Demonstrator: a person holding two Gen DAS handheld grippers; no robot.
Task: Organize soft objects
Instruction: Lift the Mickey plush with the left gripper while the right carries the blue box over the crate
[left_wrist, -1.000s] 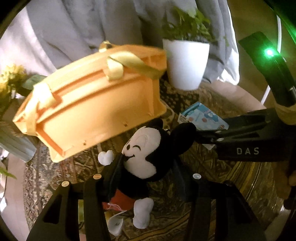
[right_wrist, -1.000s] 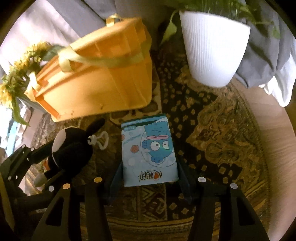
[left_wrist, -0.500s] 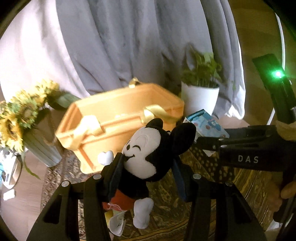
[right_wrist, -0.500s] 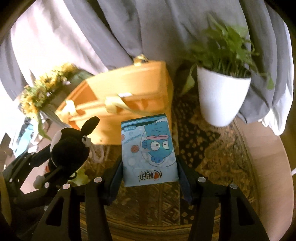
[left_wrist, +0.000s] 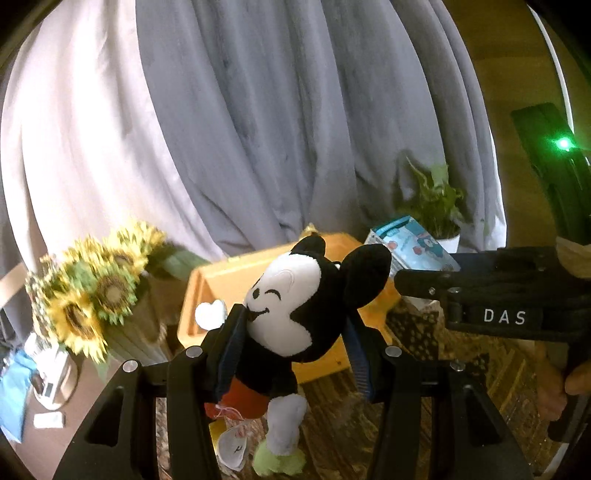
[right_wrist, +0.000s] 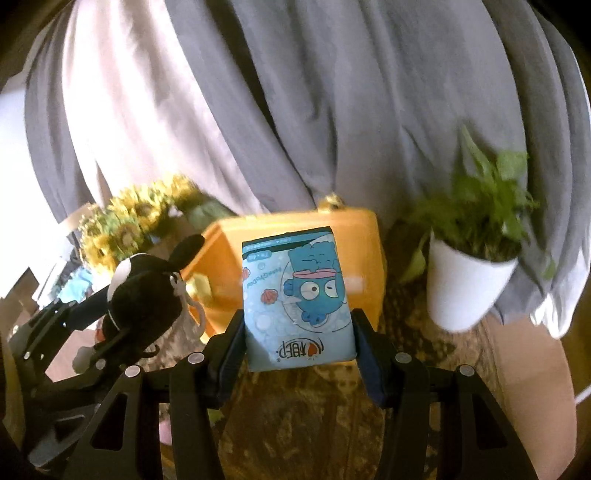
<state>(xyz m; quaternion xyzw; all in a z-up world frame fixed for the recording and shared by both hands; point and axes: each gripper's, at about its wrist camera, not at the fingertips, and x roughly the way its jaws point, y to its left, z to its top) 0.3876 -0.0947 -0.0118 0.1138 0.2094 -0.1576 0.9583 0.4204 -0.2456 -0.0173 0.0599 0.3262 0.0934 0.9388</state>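
My left gripper (left_wrist: 291, 332) is shut on a black and white mouse plush (left_wrist: 295, 306) with red shorts, held in the air in front of the orange basket (left_wrist: 221, 280). My right gripper (right_wrist: 299, 332) is shut on a light blue tissue pack (right_wrist: 295, 302) with a cartoon fish, also held up before the orange basket (right_wrist: 369, 236). The plush (right_wrist: 144, 295) and left gripper show at the left of the right wrist view. The tissue pack (left_wrist: 410, 247) and right gripper show at the right of the left wrist view.
A sunflower bunch in a vase (left_wrist: 92, 291) stands left of the basket. A white pot with a green plant (right_wrist: 465, 288) stands to its right. Grey curtains (right_wrist: 295, 110) hang behind. A patterned rug (right_wrist: 424, 369) covers the round table.
Both grippers have risen and tilted up with their objects. The basket now looks lower and farther, and the curtains fill the upper view.
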